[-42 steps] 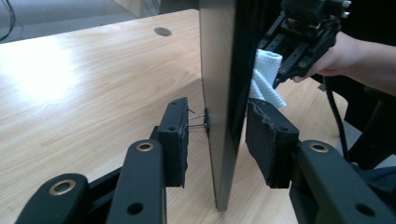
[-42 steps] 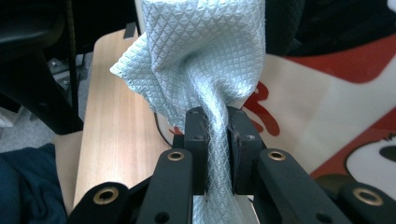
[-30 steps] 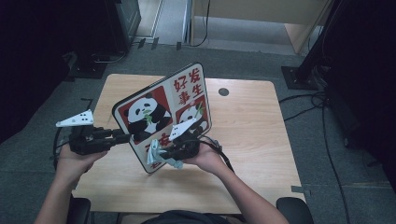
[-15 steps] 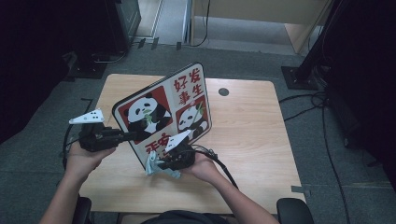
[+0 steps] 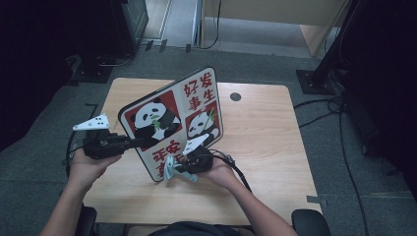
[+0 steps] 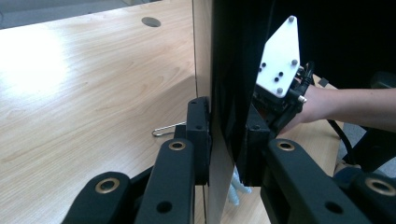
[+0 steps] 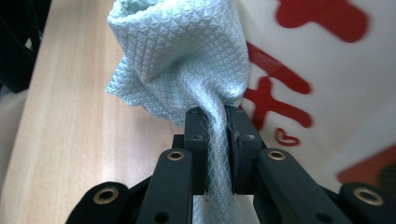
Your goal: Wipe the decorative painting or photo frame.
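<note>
Jaws of the right gripper [image 7: 215, 116] are clamping a bunched pale-green cloth [image 7: 180, 60], the fabric squeezed between the pads and billowing out beyond them at twelve o'clock. The cloth is lying against the printed face of the board [image 7: 327, 84], next to the red characters at about two o'clock in the right gripper view. In the high view that cloth [image 5: 173, 169] is sitting at the board's lower edge, at about six o'clock on its face, with the right gripper [image 5: 189, 164] just behind it.

The left gripper [image 6: 226, 140] is gripping the board edge-on: its jaws have just been closing, and the pads are now pressing the panel [image 6: 219, 70] from both sides. In the high view the left gripper [image 5: 135, 143] is holding the board [image 5: 172, 120] at its nine o'clock edge, keeping it tilted upright on the table [image 5: 265, 128].

Judging by this, the wiping is well under way rather than starting: the cloth is working near the bottom of the picture side. No dirt or streaks are telling which parts are already clean, so how much is left cannot be told. The back of the board is dark and looks untouched by the cloth at present.
</note>
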The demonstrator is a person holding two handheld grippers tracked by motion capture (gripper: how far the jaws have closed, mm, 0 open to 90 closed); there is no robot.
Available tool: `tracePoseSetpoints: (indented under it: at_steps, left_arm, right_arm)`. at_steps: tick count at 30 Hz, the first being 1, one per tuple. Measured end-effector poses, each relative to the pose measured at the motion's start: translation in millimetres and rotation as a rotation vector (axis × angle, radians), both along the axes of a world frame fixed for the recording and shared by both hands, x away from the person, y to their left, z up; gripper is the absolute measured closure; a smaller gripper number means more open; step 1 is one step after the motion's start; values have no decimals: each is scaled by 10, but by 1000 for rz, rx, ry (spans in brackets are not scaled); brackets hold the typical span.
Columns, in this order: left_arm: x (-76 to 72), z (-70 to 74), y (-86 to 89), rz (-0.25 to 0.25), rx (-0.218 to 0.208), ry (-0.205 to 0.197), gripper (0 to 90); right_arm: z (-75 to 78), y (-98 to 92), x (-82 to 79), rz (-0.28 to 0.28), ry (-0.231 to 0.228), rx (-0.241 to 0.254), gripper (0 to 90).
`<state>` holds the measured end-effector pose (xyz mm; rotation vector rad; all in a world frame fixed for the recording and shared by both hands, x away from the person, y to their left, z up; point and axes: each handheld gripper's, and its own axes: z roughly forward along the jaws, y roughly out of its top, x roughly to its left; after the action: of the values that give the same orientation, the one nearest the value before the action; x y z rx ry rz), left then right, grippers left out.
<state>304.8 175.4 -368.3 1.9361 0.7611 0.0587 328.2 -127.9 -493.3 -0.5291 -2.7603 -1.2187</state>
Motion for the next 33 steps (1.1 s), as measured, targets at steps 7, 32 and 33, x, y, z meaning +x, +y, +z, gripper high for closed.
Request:
tracePoseSetpoints:
  at_steps: [7, 32, 33]
  left_arm:
    - [6, 0, 4, 0, -3, 7, 786]
    - [30, 5, 11, -14, 6, 2, 784]
    - [31, 5, 11, -14, 6, 1, 784]
  right_arm:
    - [22, -136, 85, -26, -17, -5, 806]
    - [17, -919, 591, -80, -43, 28, 805]
    - [12, -961, 611, -91, -40, 28, 805]
